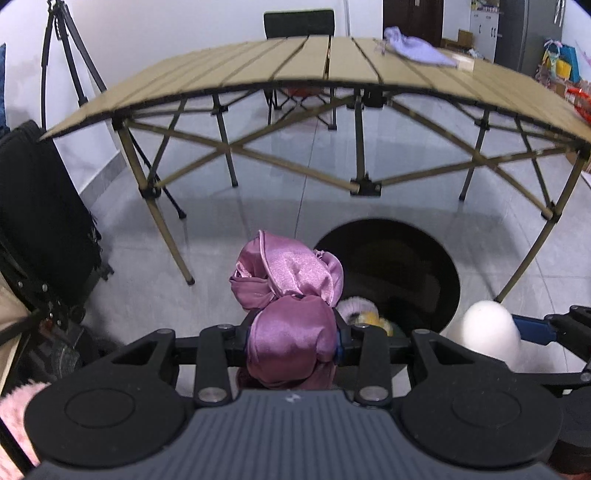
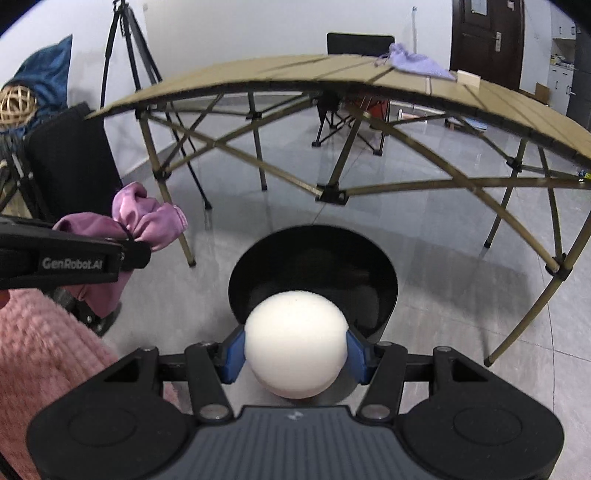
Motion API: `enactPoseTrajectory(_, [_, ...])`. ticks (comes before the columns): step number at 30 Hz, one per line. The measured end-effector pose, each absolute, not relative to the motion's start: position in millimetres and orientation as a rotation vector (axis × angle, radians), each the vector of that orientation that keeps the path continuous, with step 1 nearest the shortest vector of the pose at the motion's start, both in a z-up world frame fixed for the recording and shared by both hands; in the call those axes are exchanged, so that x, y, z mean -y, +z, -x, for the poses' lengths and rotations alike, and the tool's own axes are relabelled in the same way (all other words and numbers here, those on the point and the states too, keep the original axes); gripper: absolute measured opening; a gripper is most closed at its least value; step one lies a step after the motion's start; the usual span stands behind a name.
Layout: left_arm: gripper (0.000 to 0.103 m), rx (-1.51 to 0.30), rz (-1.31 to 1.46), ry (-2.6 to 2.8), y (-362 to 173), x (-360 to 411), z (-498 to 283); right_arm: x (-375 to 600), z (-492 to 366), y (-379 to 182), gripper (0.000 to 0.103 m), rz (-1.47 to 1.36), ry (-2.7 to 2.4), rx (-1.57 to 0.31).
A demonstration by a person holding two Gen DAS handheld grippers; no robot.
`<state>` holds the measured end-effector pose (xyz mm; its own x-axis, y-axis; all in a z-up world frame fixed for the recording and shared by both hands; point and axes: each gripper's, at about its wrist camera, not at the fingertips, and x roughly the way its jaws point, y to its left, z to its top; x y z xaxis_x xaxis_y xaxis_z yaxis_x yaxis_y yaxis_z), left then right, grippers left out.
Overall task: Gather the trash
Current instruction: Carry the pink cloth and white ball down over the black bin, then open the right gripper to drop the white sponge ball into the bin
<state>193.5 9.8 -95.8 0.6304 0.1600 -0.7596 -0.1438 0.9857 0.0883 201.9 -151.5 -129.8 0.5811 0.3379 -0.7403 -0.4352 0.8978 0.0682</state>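
Observation:
My left gripper (image 1: 295,332) is shut on a crumpled pink satin pouch (image 1: 291,295), held just left of the black round trash bin (image 1: 424,254) on the floor. The bin holds a pale yellow and pink item (image 1: 364,312). My right gripper (image 2: 295,349) is shut on a white foam ball (image 2: 295,343), held over the near rim of the bin (image 2: 384,266). The ball also shows in the left wrist view (image 1: 489,330). The left gripper with the pouch (image 2: 147,218) shows in the right wrist view at left.
A tan slatted folding table (image 1: 258,77) stands beyond the bin, with a lilac drawstring bag (image 1: 417,48) and a small box (image 1: 463,61) on it. A black case (image 1: 40,221) and a tripod (image 1: 62,55) stand at left. A chair (image 1: 299,22) is behind the table.

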Motion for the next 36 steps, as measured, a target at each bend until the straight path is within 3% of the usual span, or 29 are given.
enactPoseTrajectory(36, [0.037, -1.038, 0.002, 0.203, -155.6, -49.1, -250.3, 147.8, -240.4, -164.0, 0.054, 0.172, 0.36, -1.0])
